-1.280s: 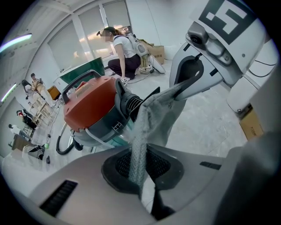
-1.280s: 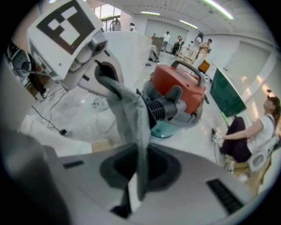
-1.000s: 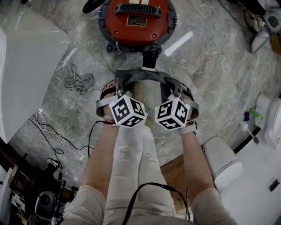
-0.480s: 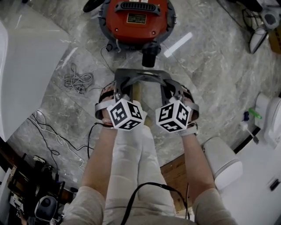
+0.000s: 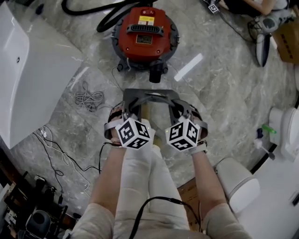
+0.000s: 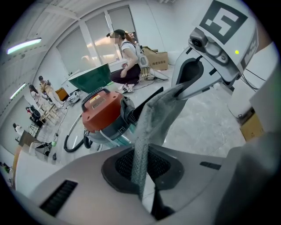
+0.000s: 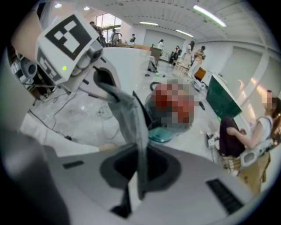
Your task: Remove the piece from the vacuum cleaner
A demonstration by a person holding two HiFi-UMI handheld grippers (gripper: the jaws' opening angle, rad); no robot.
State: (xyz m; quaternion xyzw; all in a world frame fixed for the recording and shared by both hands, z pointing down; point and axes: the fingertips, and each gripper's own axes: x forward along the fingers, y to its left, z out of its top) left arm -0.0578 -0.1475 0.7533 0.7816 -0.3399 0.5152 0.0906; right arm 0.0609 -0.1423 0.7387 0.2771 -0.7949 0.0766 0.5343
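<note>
A red vacuum cleaner (image 5: 147, 37) stands on the marble floor, its black inlet (image 5: 156, 72) facing me. A thin dark grey piece (image 5: 152, 92) hangs in the air between my two grippers, apart from the inlet. My left gripper (image 5: 127, 109) is shut on the piece's left end and my right gripper (image 5: 186, 109) on its right end. In the left gripper view the grey piece (image 6: 158, 114) runs out from the shut left gripper (image 6: 147, 193), with the vacuum cleaner (image 6: 103, 107) behind. The right gripper view shows the piece (image 7: 129, 114) pinched in the right gripper (image 7: 138, 189).
A large white tub (image 5: 28, 70) lies at the left, with a coil of cable (image 5: 88, 98) and loose wires (image 5: 56, 144) beside it. A black hose (image 5: 103, 14) leaves the vacuum. White fixtures (image 5: 240, 182) stand at the right. People are in the background.
The grey piece has come away from the vacuum's black inlet and moved back toward me with both grippers. The gap between piece and inlet has widened.
</note>
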